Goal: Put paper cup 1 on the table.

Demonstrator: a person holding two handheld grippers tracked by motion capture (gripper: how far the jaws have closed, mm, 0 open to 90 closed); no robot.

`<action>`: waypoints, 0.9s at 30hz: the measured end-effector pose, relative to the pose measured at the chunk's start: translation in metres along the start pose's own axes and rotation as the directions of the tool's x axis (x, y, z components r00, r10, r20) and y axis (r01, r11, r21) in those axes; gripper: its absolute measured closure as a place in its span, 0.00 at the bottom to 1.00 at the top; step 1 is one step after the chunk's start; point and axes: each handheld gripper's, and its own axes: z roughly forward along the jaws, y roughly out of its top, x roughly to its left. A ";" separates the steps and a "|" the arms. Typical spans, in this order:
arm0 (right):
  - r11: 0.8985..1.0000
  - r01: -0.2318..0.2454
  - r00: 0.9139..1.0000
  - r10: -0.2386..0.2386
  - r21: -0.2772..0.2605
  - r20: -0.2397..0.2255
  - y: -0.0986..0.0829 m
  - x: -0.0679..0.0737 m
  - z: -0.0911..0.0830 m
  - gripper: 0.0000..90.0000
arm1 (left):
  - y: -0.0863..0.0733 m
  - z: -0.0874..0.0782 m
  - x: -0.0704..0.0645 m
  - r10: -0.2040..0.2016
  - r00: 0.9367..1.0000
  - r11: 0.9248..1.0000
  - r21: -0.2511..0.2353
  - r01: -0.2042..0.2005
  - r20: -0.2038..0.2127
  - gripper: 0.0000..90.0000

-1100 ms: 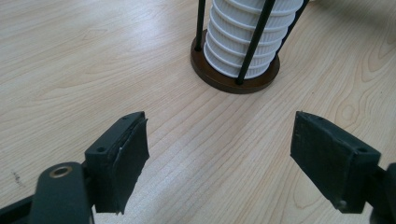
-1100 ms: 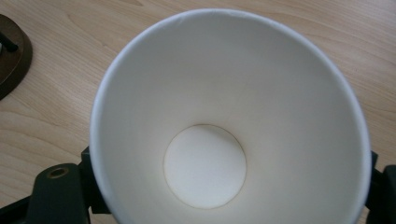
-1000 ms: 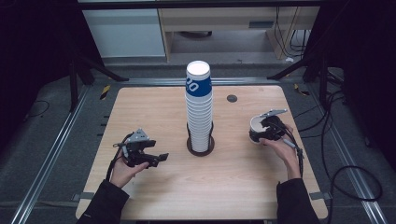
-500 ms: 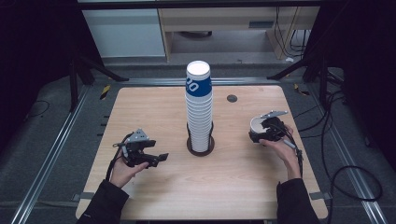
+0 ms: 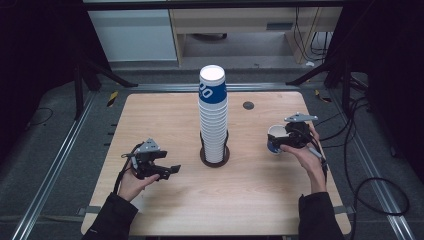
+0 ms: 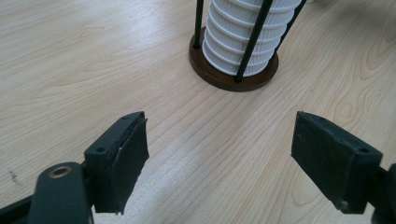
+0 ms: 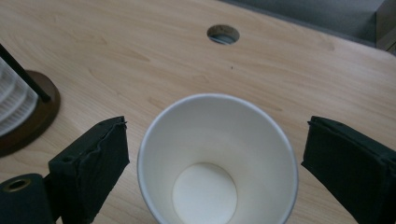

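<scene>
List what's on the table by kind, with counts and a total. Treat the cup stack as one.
Stack of cups: 1
Stack holder: 1
Single cup: 1
Tongs: 2, left and right
Total: 5

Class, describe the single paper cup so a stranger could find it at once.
Start at the tall cup stack in the middle of the table. Look to its right, where the right gripper straddles one cup, jaws apart. It alone stands loose and upright, mouth open.
</scene>
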 end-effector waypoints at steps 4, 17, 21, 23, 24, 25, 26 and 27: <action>0.999 -0.001 1.000 0.001 -0.045 -0.001 0.008 0.001 -0.015 0.09 | 0.000 0.001 -0.001 -0.001 1.000 1.000 0.002 0.001 0.000 0.20; 0.972 -0.016 0.994 -0.009 -0.235 -0.104 0.038 0.027 -0.059 0.10 | 0.000 0.001 -0.002 0.006 1.000 1.000 0.004 -0.006 -0.006 0.20; 0.962 -0.028 0.990 -0.011 -0.273 -0.140 0.044 0.035 -0.067 0.11 | 0.000 -0.001 -0.003 0.006 1.000 1.000 -0.001 -0.006 -0.007 0.21; 0.960 -0.018 0.989 -0.025 -0.280 -0.148 0.046 0.039 -0.070 0.11 | 0.000 -0.001 -0.004 0.006 1.000 1.000 0.000 -0.006 -0.006 0.21; 0.960 -0.011 0.988 -0.032 -0.281 -0.150 0.047 0.041 -0.071 0.11 | 0.000 -0.001 -0.004 0.006 1.000 1.000 0.000 -0.006 -0.006 0.22; 0.958 -0.006 0.988 -0.040 -0.286 -0.152 0.048 0.044 -0.072 0.11 | 0.000 -0.001 -0.004 0.007 1.000 1.000 0.000 -0.007 -0.006 0.22; 0.958 -0.006 0.988 -0.040 -0.286 -0.152 0.048 0.044 -0.072 0.11 | 0.000 -0.001 -0.004 0.005 1.000 1.000 0.002 -0.005 -0.006 0.22; 0.958 -0.001 0.986 -0.046 -0.286 -0.158 0.049 0.046 -0.073 0.11 | 0.000 0.000 -0.004 0.005 1.000 1.000 0.005 -0.005 -0.006 0.22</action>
